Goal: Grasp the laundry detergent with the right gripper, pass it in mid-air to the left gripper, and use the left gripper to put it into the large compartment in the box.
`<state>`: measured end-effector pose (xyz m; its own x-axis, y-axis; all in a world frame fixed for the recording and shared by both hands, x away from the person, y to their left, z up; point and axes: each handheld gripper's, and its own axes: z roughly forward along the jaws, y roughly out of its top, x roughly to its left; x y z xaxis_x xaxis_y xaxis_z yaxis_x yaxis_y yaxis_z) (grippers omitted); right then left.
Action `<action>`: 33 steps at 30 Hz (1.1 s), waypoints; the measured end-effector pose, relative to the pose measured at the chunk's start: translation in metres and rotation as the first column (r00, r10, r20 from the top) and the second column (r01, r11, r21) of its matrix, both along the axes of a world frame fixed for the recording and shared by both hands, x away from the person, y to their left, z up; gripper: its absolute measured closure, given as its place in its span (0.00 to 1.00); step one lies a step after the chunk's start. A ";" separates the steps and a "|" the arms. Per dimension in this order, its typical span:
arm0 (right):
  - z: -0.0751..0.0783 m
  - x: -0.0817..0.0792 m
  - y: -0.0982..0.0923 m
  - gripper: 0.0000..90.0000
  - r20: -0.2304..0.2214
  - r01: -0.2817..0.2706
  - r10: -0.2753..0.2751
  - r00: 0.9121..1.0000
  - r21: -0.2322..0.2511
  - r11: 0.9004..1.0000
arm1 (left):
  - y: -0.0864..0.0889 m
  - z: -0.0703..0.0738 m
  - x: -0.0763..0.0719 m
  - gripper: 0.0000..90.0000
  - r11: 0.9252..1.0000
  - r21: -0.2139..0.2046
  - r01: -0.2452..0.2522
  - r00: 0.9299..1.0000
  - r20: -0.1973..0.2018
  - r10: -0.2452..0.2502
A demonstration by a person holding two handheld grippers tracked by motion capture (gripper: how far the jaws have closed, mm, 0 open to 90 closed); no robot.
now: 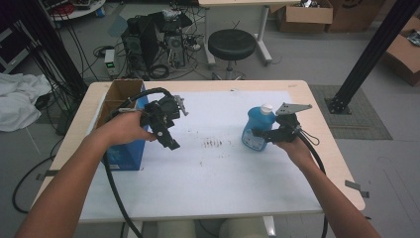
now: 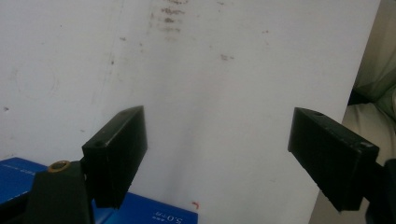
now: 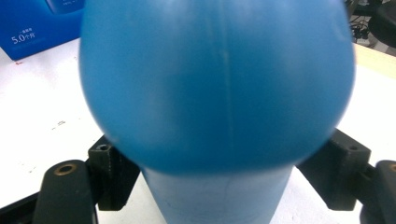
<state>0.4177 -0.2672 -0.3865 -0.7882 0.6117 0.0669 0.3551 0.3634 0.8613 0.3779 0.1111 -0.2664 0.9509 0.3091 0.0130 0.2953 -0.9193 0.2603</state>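
Two grippers are in my hands, one per hand. My right gripper (image 1: 261,133) is clamped on one blue bottle (image 1: 256,130); in the right gripper view both black jaws press against the bottle's (image 3: 219,93) sides, low on its body, and the bottle fills most of that view. From above, the bottle has one white cap (image 1: 266,108) and sits at the right-centre of the table, upright or slightly tilted; I cannot tell whether its base touches the surface. One grey three-cornered plate (image 1: 292,107) tops this gripper, and one black cable trails back along my right forearm.

My left gripper (image 1: 171,141) is released: in the left gripper view its two jaws stand wide apart with nothing between them, only the white sheet (image 2: 210,70) below. It is held above the left part of the table, just beside one blue box (image 1: 128,153), whose corner with white print shows at the bottom of the left gripper view (image 2: 154,212).

One white sheet (image 1: 213,173) covers most of the one wooden table (image 1: 324,148). It carries a cluster of small dark marks (image 1: 214,144) near its middle, between the two grippers.

Beyond the table, on the floor, I count one black round stool (image 1: 232,44), one computer tower amid tangled cables (image 1: 153,42), and cardboard boxes (image 1: 304,15) at the far right.
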 end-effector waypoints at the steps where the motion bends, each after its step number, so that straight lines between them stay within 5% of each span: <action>1: 0.000 0.000 0.000 0.25 0.002 0.001 -0.001 1.000 -0.001 1.000 | 0.000 0.000 0.000 0.23 1.000 -0.003 -0.001 1.000 0.001 0.001; 33: 0.001 -0.001 0.001 0.40 0.017 -0.015 0.015 1.000 0.009 1.000 | 0.002 -0.002 0.002 0.23 1.000 -0.008 -0.004 1.000 0.000 0.004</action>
